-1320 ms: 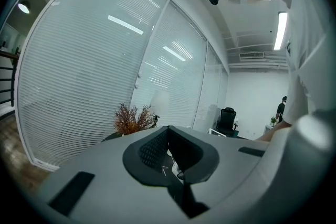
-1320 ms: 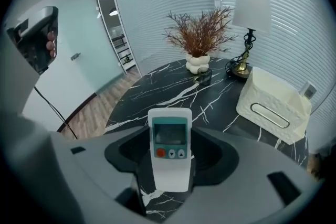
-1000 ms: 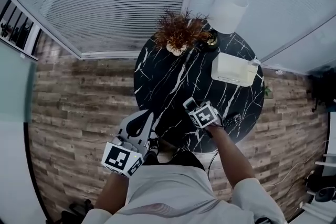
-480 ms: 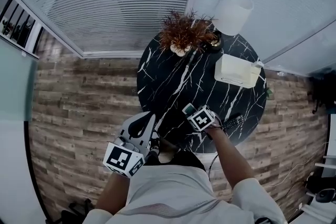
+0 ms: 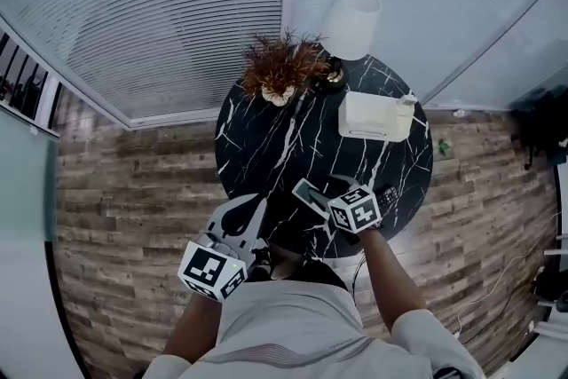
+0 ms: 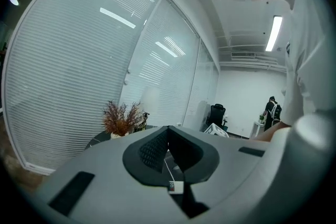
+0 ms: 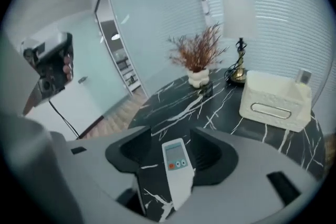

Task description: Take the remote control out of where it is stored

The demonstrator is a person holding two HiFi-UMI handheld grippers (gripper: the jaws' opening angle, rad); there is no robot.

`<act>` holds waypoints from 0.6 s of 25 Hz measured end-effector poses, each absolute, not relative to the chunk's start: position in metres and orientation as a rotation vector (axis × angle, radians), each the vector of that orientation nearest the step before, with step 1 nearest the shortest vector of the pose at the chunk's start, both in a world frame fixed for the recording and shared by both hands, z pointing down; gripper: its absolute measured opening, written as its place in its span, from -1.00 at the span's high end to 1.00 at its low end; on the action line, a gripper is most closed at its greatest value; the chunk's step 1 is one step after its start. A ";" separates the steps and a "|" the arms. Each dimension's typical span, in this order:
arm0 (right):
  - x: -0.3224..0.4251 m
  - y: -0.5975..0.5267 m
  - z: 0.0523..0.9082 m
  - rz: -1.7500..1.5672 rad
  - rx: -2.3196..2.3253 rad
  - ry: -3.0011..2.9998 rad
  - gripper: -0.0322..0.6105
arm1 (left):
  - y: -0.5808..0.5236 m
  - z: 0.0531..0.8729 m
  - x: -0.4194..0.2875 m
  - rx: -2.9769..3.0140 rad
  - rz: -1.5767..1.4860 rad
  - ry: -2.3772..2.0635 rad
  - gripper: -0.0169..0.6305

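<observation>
Right gripper [image 7: 172, 140] has its jaws closed in narrow on the remote control [image 7: 176, 165]. It is pinched at the lower end only, and most of the body sticks out ahead of the jaws. Left gripper [image 6: 168, 131] has its jaws pressed together with nothing between them. It is idle, off the table edge, well away from the white box [image 7: 273, 99].

The remote is over the black marble table [image 7: 173, 97], on the near-edge side of the white box and off to the box's left in the head view. It is well apart from the box. I can't tell how much air is under it.

Risks as I judge them:
- The grip is short and the casing is smooth plastic, so the remote could pivot or slide out if I swing fast.
- The free end is low over the marble. Tipping my wrist down could knock it on the table and lever it loose.
- Drifting toward the white box could clip the box.

The long axis runs straight along the gripper's own line. The display end points away from me, leaning away from the white box toward the dried plant [image 7: 198, 55] side. Screen and buttons face up.
</observation>
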State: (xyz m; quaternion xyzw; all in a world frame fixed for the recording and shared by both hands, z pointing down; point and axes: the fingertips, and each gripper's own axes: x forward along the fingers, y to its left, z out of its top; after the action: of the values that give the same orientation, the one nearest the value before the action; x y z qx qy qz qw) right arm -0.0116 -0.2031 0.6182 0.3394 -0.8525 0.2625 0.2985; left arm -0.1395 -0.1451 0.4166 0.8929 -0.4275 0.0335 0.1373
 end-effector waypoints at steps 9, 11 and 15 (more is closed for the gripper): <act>0.049 -0.176 0.481 0.599 1.283 -2.612 0.51 | -0.151 0.384 -0.092 2.739 0.067 -1.142 0.92; 0.062 -0.170 0.460 0.540 1.353 -2.644 0.59 | -0.149 0.378 -0.082 2.754 0.047 -1.123 0.92; 0.087 -0.161 0.425 0.427 1.484 -2.684 0.73 | -0.147 0.370 -0.066 2.785 0.037 -1.101 0.92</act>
State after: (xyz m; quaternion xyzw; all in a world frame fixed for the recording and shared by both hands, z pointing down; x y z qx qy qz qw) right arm 0.0872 -0.1607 0.4248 0.4793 -0.8665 0.1377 0.0226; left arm -0.0664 -0.1475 0.3705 0.9274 -0.3665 0.0122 0.0735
